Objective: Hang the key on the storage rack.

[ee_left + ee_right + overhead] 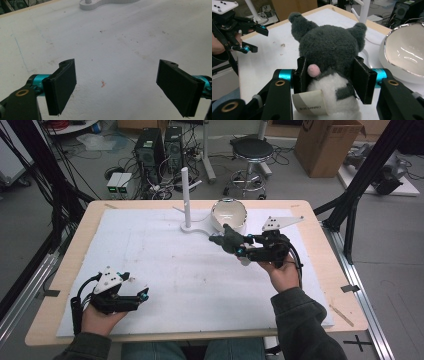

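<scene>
The right gripper (329, 72) is clamped on a grey and white plush toy (329, 50) (its paper tag hangs toward the camera), holding it above the white mat (165, 265) on the right, just near of the white bowl (229, 214). The left gripper (142, 292) rests at the near left, jaws wide apart with nothing between them.

plush toy (329, 50): dk grey w/ white belly, pink tail | bowl (405, 53): white | table mat (165, 270): white
</scene>
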Demonstrator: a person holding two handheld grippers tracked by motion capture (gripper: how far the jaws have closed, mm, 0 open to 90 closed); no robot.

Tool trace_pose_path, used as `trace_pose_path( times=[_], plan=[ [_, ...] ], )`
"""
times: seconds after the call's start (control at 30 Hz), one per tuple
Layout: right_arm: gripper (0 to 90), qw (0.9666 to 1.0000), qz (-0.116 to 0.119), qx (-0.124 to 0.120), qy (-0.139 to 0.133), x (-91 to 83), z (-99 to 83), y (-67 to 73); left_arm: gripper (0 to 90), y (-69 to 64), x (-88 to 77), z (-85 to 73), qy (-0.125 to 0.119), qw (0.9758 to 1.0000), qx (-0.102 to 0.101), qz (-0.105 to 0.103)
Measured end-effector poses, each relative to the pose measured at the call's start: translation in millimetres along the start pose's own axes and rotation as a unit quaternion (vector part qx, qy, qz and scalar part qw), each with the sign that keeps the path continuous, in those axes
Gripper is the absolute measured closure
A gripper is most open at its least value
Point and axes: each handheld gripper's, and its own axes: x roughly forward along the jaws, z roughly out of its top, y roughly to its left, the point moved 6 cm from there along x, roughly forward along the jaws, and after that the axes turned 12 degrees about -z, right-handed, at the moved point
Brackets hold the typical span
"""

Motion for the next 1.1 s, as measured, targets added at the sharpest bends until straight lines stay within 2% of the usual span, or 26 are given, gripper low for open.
trace_pose_path(
  times=[0.27,0.8,1.1],
  plan=[
    [52.0,0.9999,0.006,-0.012,-0.002,6.7,13.4,0.4,16.7,0.2,0.0,-0.2,0.0,1.0,0.001,-0.001],
    [51.9,0.9998,0.016,-0.01,-0.009,21.5,34.0,1.0,16.7,1.5,-1.4,-0.2,-0.001,1.0,-0.001,0.0],
    [51.9,0.9997,0.017,-0.007,-0.016,30.2,46.7,-3.4,16.6,2.7,-3.0,-0.7,-0.004,1.0,-0.003,0.001]
  ],
)
